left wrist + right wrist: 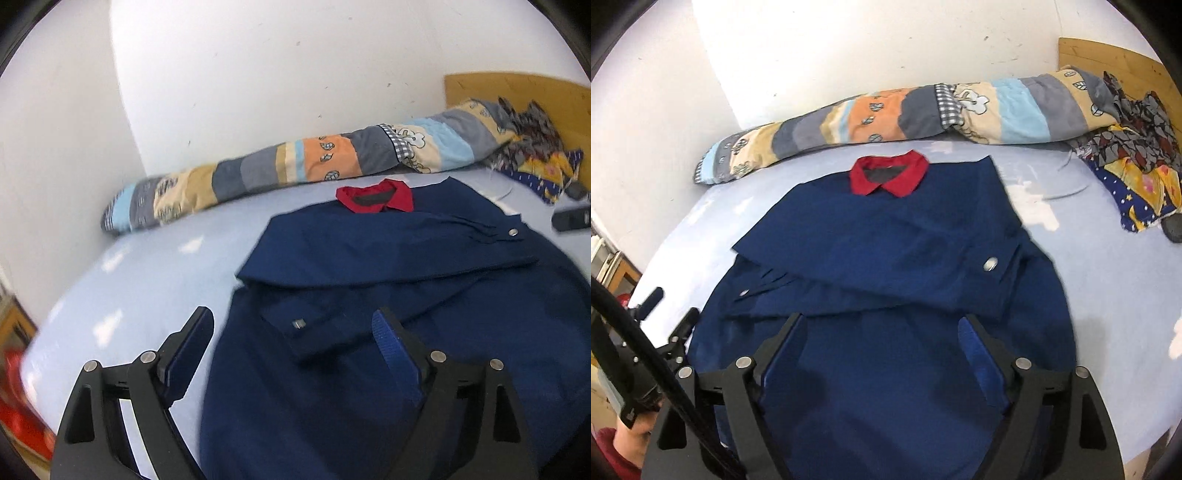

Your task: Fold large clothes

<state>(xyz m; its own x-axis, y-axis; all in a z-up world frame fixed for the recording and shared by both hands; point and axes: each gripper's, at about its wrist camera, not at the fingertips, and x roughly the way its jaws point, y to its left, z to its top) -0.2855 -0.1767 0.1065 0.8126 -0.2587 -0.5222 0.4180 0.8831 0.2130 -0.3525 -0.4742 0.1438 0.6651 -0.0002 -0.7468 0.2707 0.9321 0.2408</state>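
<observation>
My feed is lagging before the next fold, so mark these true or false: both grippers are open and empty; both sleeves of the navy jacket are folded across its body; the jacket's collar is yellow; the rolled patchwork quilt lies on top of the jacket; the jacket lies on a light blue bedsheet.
1. Both grippers are open and empty. True: the left gripper and right gripper hold nothing.
2. Both sleeves are folded across the navy jacket. True.
3. The collar is yellow. False: the collar is red.
4. The rolled patchwork quilt lies on the jacket. False: it lies beyond the collar, along the wall.
5. The jacket lies on a light blue bedsheet. True.
</observation>
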